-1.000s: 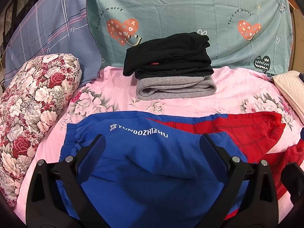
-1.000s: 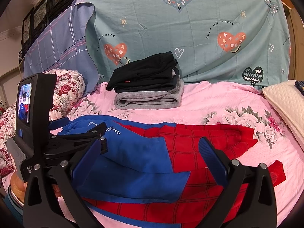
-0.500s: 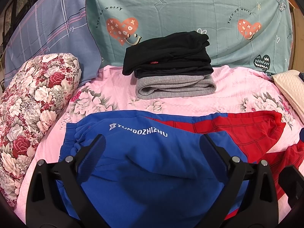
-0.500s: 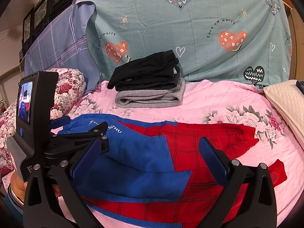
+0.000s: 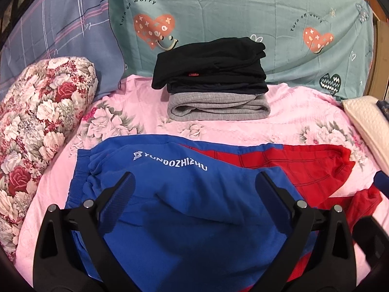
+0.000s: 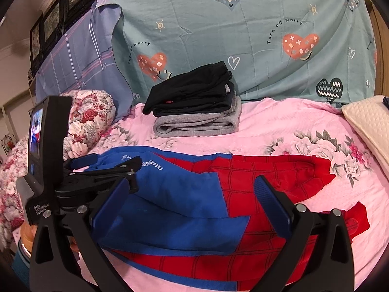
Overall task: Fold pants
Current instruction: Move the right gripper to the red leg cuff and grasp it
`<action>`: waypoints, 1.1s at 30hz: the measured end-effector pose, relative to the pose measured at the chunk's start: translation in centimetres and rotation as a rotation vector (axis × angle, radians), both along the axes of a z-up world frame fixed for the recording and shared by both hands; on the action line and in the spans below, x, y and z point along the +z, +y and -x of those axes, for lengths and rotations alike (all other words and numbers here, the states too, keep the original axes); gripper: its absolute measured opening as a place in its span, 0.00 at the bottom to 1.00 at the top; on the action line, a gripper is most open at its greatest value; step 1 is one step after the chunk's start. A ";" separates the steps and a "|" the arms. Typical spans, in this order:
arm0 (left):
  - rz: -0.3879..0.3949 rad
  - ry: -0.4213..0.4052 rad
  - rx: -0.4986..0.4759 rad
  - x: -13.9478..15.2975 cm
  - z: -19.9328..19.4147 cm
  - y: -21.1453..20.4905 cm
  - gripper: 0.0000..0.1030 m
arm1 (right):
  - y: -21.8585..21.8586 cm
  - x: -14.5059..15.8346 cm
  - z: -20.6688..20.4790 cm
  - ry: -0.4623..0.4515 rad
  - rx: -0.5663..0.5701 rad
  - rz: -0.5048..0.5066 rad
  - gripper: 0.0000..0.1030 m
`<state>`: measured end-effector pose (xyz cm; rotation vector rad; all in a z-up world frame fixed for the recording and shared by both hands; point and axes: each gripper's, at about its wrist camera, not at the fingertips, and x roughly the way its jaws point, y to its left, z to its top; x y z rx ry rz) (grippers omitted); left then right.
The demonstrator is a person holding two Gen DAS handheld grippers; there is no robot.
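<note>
— Looking along the left gripper [image 5: 194, 189], what shows?

— Blue and red pants [image 5: 184, 209] lie spread on the pink floral bed cover [image 5: 304, 112]. The blue waist end sits to the left with a gathered waistband, and red legs with dark grid lines run off to the right. The jaws stand wide apart, holding nothing, with the blue fabric lying between and below them.

— Any writing?

— White letters on the blue cloth read "YUNDOZHIZHU" beside a small logo. The teal pillowcase [image 5: 243, 12] behind says "Turn off worry". A folded black garment [image 5: 209, 65] rests on a folded grey one [image 5: 218, 107] at the back, with a small red tag on the black.

— And from the right gripper [image 6: 194, 194]?

— The pants [image 6: 267, 177] again cross the bed cover [image 6: 279, 126], a blue flap folded over the red part. These jaws are also spread open and empty, above the boundary of blue and red. At left the left gripper [image 6: 114, 170] hovers over the waist end; its body carries a small screen and the label "Data Acquisition System". The floral bolster [image 6: 90, 119] lies behind it.
</note>
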<state>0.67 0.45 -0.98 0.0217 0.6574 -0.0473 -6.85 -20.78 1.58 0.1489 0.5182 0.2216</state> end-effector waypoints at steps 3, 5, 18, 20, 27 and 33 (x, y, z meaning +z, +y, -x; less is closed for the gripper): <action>0.031 0.012 -0.016 1.1 1.2 2.3 0.98 | -3.0 0.2 1.0 0.052 0.017 -0.030 0.99; 0.016 0.033 -0.005 1.3 2.2 4.2 0.98 | -5.3 -0.3 1.7 0.096 0.007 -0.033 0.99; 0.131 0.294 0.099 -4.7 8.6 18.6 0.98 | -23.5 -8.2 8.1 0.397 -0.309 -0.355 0.98; 0.175 0.319 0.095 -5.6 8.6 19.2 0.98 | -23.2 -8.6 7.4 0.407 -0.283 -0.363 0.93; 0.240 0.358 0.100 -7.0 8.1 19.5 0.98 | -23.0 -10.5 4.8 0.444 -0.246 -0.439 0.81; 0.266 0.375 0.114 -7.5 7.5 19.8 0.98 | -23.0 -11.1 2.5 0.458 -0.265 -0.546 0.68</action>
